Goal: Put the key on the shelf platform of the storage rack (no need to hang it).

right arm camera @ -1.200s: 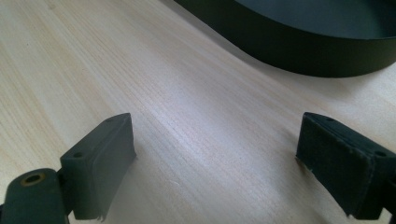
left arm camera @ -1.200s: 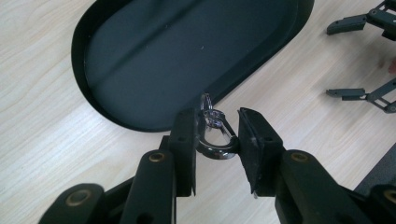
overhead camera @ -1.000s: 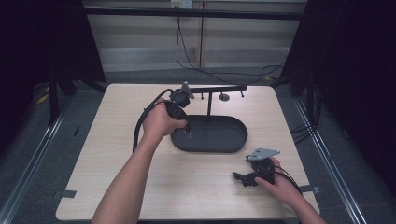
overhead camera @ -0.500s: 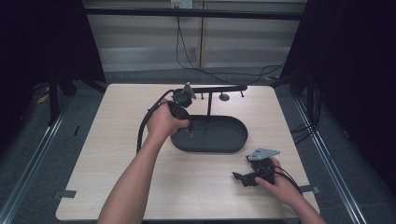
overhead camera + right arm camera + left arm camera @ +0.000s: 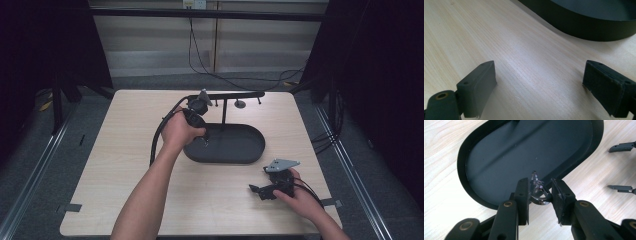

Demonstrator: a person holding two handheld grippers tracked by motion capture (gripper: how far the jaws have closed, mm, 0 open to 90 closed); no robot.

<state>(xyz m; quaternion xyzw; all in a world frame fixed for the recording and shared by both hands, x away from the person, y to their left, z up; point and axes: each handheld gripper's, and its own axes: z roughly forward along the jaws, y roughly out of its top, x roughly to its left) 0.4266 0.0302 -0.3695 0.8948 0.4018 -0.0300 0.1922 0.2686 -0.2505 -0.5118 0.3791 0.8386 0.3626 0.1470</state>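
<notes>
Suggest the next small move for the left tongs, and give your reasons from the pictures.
Probably lift the left tongs slightly: they are shut on a small silver ring over the black tray, beside its stand with a crossbar. The ring likely belongs up there.

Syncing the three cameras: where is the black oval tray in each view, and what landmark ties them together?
High view: the black oval tray sits mid-table, under the left gripper.
Left gripper view: it fills the upper middle, behind the jaws shut on a small metal ring.
Right gripper view: its wall crosses the top right.
Shared landmark: the light wood table.
</notes>
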